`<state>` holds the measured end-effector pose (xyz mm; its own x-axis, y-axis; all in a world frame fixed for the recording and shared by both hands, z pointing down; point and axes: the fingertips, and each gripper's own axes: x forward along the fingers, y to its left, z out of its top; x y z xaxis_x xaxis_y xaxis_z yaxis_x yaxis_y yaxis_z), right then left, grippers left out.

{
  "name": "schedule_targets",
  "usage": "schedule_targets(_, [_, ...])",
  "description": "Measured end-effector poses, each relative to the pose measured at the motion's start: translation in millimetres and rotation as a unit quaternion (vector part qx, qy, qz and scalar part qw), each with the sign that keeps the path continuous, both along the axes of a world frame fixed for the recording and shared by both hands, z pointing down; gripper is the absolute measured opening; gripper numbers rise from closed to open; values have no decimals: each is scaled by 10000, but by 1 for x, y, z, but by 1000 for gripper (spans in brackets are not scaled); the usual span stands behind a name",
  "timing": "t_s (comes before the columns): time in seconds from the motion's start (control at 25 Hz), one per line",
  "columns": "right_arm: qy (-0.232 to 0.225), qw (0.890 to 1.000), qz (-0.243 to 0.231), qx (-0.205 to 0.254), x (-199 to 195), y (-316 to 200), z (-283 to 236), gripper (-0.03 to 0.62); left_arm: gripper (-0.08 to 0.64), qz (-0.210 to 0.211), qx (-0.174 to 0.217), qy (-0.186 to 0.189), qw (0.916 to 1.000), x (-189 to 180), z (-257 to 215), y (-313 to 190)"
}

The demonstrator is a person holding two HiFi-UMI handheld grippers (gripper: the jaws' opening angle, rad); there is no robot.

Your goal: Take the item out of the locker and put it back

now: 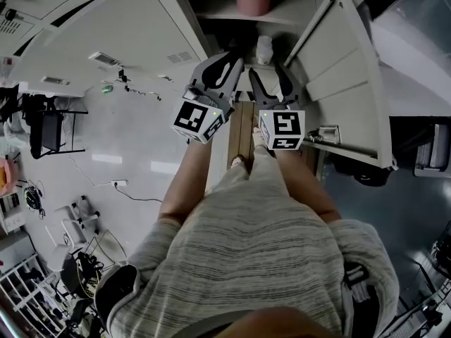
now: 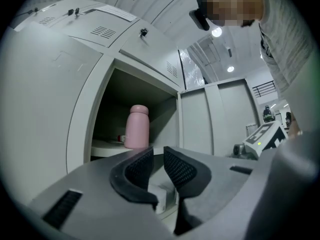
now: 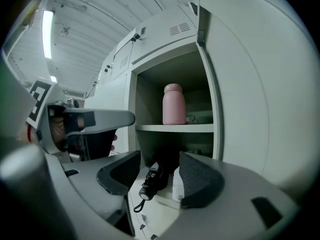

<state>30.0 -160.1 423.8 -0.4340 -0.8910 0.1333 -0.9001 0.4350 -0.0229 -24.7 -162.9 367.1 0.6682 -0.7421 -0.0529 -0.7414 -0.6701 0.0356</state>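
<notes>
Left fingers [image 2: 139, 166]: brought almost together, only a thin gap left; nothing is held between them.
Right fingers [image 3: 200, 176]: set wide apart; nothing is gripped, and the lower compartment is seen through the gap.
Left gripper [image 2: 158, 155]: held about level before the locker opening, just beside the right gripper.
Right gripper [image 3: 160, 159]: aimed into the locker, with the left gripper seen at its left.
Marker cubes [image 1: 199, 120]: one is carried on the back of each gripper, near the person's forearms.
Bottle [image 3: 173, 104]: pink and upright, stood on the upper shelf inside the locker, apart from both grippers and touched by neither.
Black item [image 3: 152, 179]: a dark cylinder with a loop strap, laid in the lower compartment.
White bottle [image 3: 177, 186]: stood just beside the black item, partly hidden by the right finger.
Shelf [image 3: 175, 128]: the upper compartment is divided by it from the lower one.
Door [image 1: 345, 83]: swung open at the right of the locker [image 2: 85, 114].
Person: seen from above in a striped grey top.
</notes>
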Motion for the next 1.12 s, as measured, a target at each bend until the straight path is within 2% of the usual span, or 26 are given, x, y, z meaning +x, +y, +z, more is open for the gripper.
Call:
schedule_targets(0.36, [-59, 9996, -258, -80, -11, 6, 4, 256, 153, -121, -45, -242, 9996, 15, -15, -28])
schedule_targets(0.52, [-81, 9994, -305, -132, -11, 5, 6, 256, 226, -276, -25, -276, 9992, 17, -23, -43])
schedule_targets(0.68, [-97, 9993, -319, -150, -8, 4, 7, 256, 288, -436, -97, -478, 9979, 22, -24, -60])
schedule_targets(1.12, [-166, 9989, -337, -275, -4, 1, 12, 256, 377, -1355, -70, -853, 9871, 23, -30, -105])
